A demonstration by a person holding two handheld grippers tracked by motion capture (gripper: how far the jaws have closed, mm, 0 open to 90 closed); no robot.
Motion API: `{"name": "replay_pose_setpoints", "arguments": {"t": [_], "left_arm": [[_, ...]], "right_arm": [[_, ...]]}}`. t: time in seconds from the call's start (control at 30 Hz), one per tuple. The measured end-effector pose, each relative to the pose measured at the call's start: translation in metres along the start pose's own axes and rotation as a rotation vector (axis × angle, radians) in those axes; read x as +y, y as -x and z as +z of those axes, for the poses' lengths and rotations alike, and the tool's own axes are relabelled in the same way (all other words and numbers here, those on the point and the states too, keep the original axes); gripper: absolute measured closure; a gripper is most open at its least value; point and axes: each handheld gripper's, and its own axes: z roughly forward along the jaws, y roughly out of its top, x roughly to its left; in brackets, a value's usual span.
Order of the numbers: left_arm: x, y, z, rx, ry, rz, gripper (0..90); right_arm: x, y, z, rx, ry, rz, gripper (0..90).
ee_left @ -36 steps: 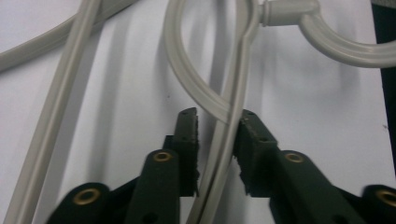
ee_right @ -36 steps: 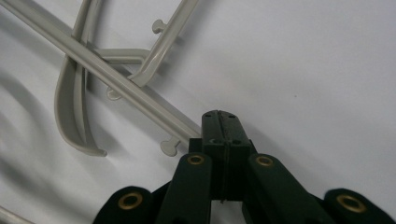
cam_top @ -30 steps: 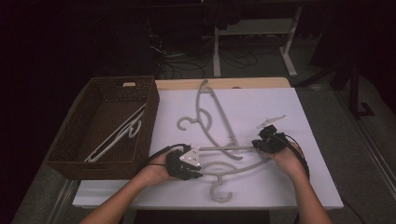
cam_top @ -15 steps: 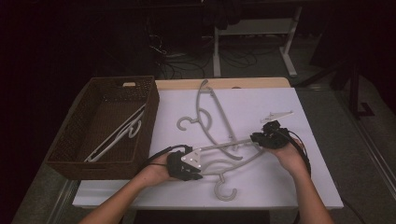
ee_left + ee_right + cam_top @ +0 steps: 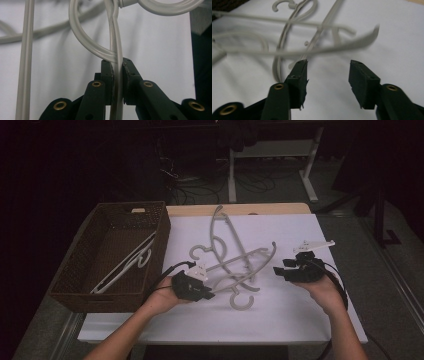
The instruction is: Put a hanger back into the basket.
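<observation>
At the far left of the desk (image 5: 300, 320) stands a dark woven basket (image 5: 75, 275), with pale hangers (image 5: 122, 267) lying slantwise inside it. Just right of the basket, the left gripper (image 5: 202, 292) has its fingers (image 5: 107, 75) clamped tight on a thin arm of a grey plastic hanger (image 5: 240, 282). In the left gripper view the two pads press the flat strip of plastic from both sides, with hardly any gap beyond the strip itself, and the curved loop of the hanger (image 5: 82, 37) crosses just above the fingertips. The held hanger stretches rightward over the white desk top, its hook (image 5: 242, 301) hanging near the front, its far arm ending in an upturned tip (image 5: 273, 247) near the right gripper. Behind it another grey hanger (image 5: 220, 232) lies on the desk, overlapping the held one.

Further right, the right gripper (image 5: 280, 270) has its fingers (image 5: 298, 75) standing clearly apart, having just been opening, and nothing sits between them. In the right gripper view the blurred hanger arm (image 5: 324, 51) passes beyond the fingertips without touching either pad. At the far right, a small white piece (image 5: 315, 245) lies on the desk just behind that hand.
</observation>
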Motion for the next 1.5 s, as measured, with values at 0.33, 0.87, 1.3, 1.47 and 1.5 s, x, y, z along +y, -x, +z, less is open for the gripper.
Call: {"name": "replay_pose_setpoints", "arguments": {"t": [0.33, 0.87, 1.3, 1.47, 1.5], "left_arm": [[0.030, -0.012, -0.030, 0.063, 0.062, -0.129, 81.2], [0.068, -0.031, -0.127, 0.185, 0.123, -0.151, 81.2], [-0.007, -0.056, -0.210, 0.304, 0.175, -0.260, 81.2], [-0.045, -0.061, -0.229, 0.328, 0.180, -0.304, 81.2], [-0.053, -0.062, -0.231, 0.333, 0.179, -0.312, 81.2]], "right_arm": [[-0.025, -0.006, -0.005, 0.008, 0.001, -0.002, 24.7], [-0.038, -0.012, -0.004, -0.019, 0.010, 0.003, 3.1], [-0.039, -0.014, 0.001, -0.029, 0.002, -0.001, 0.0], [-0.039, -0.016, 0.004, -0.024, -0.010, -0.013, 0.0], [-0.039, -0.016, 0.005, -0.024, -0.012, -0.012, 0.0]]}}
